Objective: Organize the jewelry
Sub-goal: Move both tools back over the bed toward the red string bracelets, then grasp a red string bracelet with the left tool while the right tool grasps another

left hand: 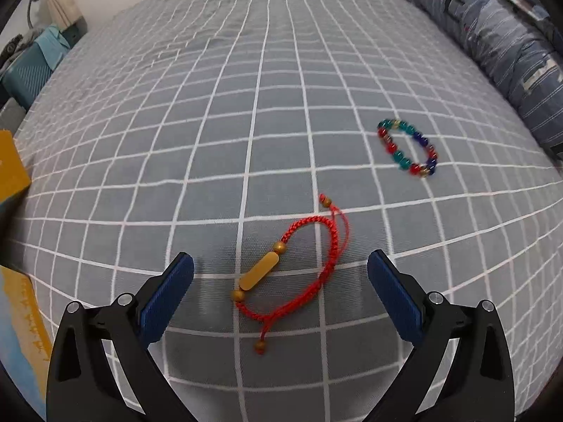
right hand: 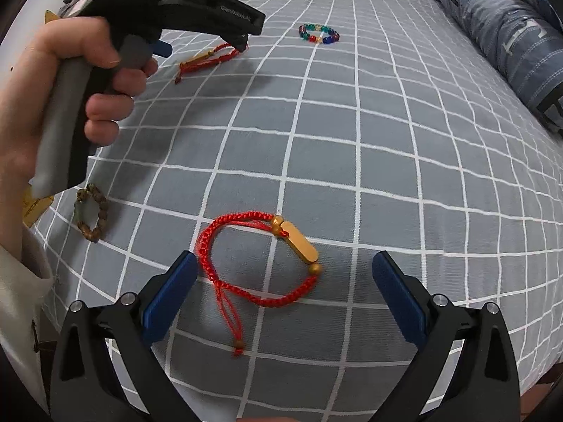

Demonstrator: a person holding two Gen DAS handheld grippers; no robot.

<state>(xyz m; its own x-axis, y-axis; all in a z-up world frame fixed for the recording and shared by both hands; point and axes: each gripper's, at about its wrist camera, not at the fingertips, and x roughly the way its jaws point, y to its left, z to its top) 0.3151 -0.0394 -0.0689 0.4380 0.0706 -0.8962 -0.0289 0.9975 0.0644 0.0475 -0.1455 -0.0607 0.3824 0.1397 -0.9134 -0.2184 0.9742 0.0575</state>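
Observation:
A red braided bracelet (left hand: 299, 267) with a yellow bar bead lies on the checked bedsheet between the fingers of my open left gripper (left hand: 280, 263). It also shows in the right wrist view (right hand: 207, 58), under the left gripper (right hand: 204, 44). A second red braided bracelet (right hand: 260, 256) with a gold bar bead lies between the fingers of my open right gripper (right hand: 285, 263). A multicolour glass bead bracelet (left hand: 408, 147) lies further off to the right; it also shows in the right wrist view (right hand: 319, 33). A brown wooden bead bracelet (right hand: 91, 216) lies at the left.
A folded blue striped quilt (left hand: 492, 35) runs along the bed's right side. A yellow box (left hand: 10, 168) sits at the left edge of the bed. Teal luggage (left hand: 31, 70) stands beyond the bed's far left corner.

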